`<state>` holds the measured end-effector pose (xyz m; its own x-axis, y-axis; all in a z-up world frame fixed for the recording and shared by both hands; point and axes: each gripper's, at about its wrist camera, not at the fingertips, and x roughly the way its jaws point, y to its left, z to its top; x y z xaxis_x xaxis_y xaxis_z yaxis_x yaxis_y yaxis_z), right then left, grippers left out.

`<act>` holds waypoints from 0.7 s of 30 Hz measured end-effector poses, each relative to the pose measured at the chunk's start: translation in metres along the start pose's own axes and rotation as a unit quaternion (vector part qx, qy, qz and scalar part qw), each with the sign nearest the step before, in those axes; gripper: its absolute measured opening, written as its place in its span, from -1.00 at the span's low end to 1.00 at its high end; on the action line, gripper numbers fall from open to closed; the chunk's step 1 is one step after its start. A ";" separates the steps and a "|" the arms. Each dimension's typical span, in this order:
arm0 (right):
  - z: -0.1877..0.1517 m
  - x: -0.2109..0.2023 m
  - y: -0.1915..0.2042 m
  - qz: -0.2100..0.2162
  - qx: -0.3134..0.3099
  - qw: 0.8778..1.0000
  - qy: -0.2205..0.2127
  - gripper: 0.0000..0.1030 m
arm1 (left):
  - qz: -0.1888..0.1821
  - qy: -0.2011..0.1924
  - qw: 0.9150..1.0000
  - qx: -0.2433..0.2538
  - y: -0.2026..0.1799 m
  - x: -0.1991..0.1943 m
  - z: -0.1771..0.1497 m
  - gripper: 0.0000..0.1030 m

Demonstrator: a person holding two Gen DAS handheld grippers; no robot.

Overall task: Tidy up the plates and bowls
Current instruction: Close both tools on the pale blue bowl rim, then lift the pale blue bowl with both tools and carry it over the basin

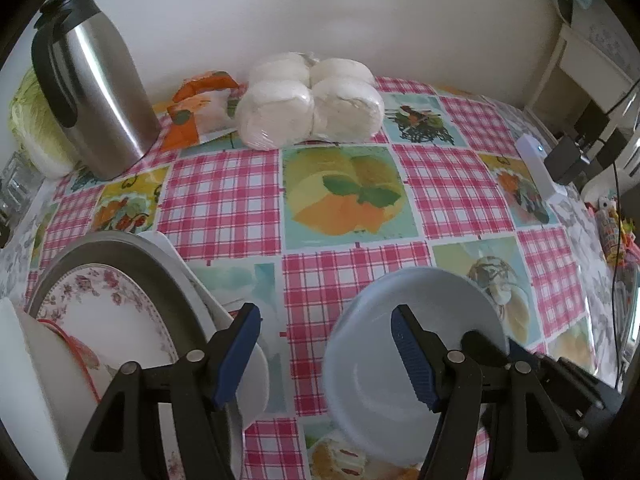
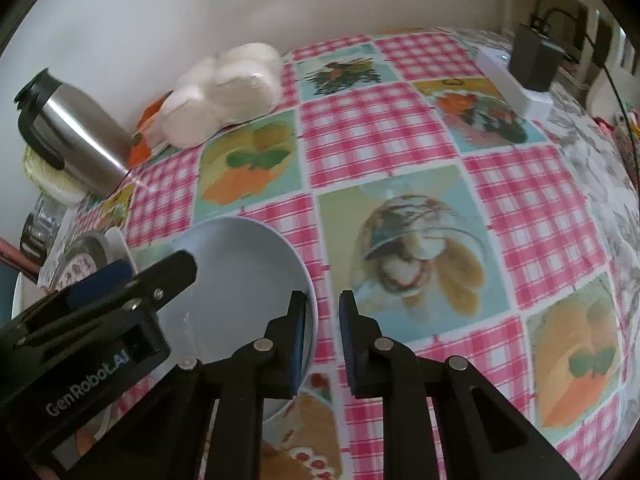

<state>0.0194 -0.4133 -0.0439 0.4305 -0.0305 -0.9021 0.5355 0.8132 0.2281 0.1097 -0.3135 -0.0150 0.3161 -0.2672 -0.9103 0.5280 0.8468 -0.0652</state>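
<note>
A pale blue bowl (image 1: 400, 364) sits on the checked tablecloth; it also shows in the right wrist view (image 2: 244, 280). My left gripper (image 1: 326, 354) is open, its right finger over the bowl's inside and its left finger outside the rim. My right gripper (image 2: 322, 336) is open with a narrow gap, astride the bowl's right rim: left finger inside, right finger outside. At the left stands a stack of dishes: a floral plate (image 1: 100, 312) in a grey dish (image 1: 132, 252), with a white bowl (image 1: 254, 380) beside it.
A steel thermos jug (image 1: 96, 88), a cabbage (image 1: 32, 128), an orange packet (image 1: 200, 108) and wrapped white buns (image 1: 312, 104) line the wall. A white power strip (image 2: 516, 84) with a black adapter (image 2: 532, 60) lies at the far right.
</note>
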 end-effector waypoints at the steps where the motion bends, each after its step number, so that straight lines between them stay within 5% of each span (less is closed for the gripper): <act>1: 0.001 -0.001 -0.003 -0.002 0.003 1.000 -0.001 -0.66 | -0.001 0.001 1.000 0.002 -0.001 0.001 -0.001 0.38; 11: 0.006 -0.006 -0.031 -0.001 0.040 0.999 -0.005 -0.67 | -0.016 0.033 0.999 0.013 -0.016 0.018 -0.009 0.35; 13: 0.006 -0.006 -0.031 0.000 0.042 0.999 -0.004 -0.67 | -0.018 0.039 0.999 0.013 -0.017 0.021 -0.010 0.09; 21: 0.005 0.000 -0.028 0.007 0.039 0.999 0.009 -0.67 | -0.040 0.048 0.998 0.011 -0.018 0.026 -0.015 -0.37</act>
<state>0.0082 -0.4389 -0.0487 0.4259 -0.0096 -0.9047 0.5855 0.7652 0.2675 0.0968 -0.3292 -0.0433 0.1947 -0.2876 -0.9377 0.5657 0.8140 -0.1322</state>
